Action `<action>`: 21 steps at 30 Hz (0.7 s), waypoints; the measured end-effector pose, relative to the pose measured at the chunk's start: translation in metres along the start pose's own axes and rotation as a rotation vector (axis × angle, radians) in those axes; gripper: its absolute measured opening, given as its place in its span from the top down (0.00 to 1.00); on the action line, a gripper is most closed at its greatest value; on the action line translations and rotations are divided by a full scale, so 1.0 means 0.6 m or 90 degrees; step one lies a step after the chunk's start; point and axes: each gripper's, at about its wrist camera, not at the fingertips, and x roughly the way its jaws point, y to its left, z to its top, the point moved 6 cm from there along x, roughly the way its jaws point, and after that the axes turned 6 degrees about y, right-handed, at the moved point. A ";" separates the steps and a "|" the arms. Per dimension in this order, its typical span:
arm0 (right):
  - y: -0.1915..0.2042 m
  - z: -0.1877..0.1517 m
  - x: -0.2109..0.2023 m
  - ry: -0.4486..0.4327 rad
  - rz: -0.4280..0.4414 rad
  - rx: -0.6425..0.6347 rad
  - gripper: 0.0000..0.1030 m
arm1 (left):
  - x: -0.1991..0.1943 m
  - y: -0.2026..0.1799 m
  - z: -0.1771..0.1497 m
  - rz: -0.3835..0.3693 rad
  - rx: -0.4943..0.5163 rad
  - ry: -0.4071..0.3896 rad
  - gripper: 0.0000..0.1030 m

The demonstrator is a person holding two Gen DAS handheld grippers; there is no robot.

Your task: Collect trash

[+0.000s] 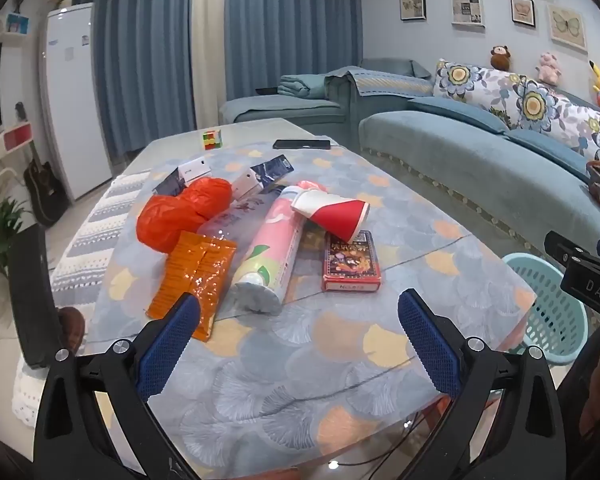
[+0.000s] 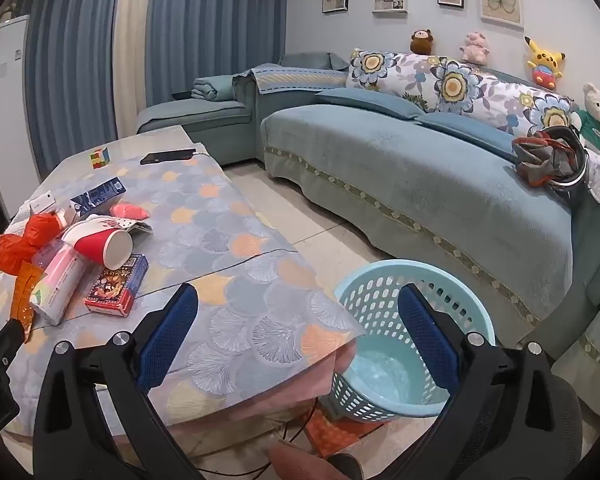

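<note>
Left gripper [image 1: 298,320] and right gripper [image 2: 298,318], both spread and empty, hover over the tabletop [image 1: 340,360]. Litter clusters around a tipped paper cup [image 1: 332,212]; the basket [image 2: 384,292] stands on the floor beside the tabletop's corner, probably for drops.

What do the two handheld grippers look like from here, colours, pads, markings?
Both look alike: the left gripper and right gripper have black angular frames with silver screw heads and two fingers faced with blue mesh-textured pads. The right one, seen from the left wrist view, bears white letters "DAS". No sleeves show.

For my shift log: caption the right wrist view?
Open right gripper hovers between the littered table and the empty blue basket.
</note>
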 end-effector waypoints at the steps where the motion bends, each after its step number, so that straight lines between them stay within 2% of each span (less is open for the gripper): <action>1: 0.001 0.000 0.001 0.001 -0.001 -0.001 0.07 | 0.000 0.000 0.000 0.001 0.001 0.000 0.07; 21: -0.004 0.000 0.005 0.005 -0.003 0.001 0.07 | 0.002 -0.004 -0.008 0.000 0.002 0.003 0.07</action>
